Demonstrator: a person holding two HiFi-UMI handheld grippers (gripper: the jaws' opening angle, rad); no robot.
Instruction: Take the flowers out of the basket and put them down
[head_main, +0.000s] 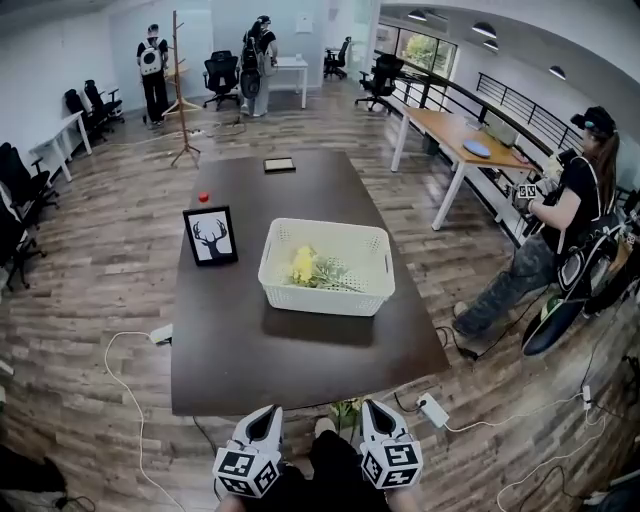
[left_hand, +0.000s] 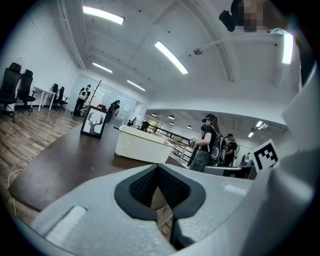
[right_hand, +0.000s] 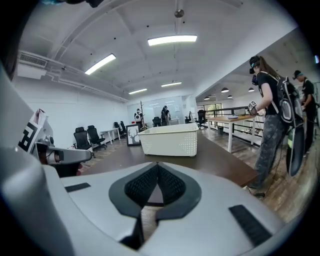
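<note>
Holds the left tongs (head_main: 266, 412) and the right tongs (head_main: 373, 408) low and side by side, just off the near edge of the bench (head_main: 250, 350). Aims both far along the bench, tipped slightly down. Has each pair pressed together at the tips, pads meeting, nothing clamped between them.

Finds the flowers (head_main: 305, 266) lying in the white basket (head_main: 325, 298) at mid-bench, well apart from both tongs, yellow bloom to the left and stems to the right.

Shows the flowers in the head view only, along with a small red thing (head_main: 203, 197) and a dark tablet (head_main: 279, 165) toward the far end. Hides them behind the perforated basket wall in both gripper views. Picks up the deer picture (head_main: 211, 236), just left of the basket, in all three views. Catches, in the left gripper view, the marker cube (left_hand: 265, 155) of the right tongs at the right. Takes in, from the right gripper view, the left tongs at the left edge and a person (right_hand: 272, 110) with a backpack to the right of the bench.
</note>
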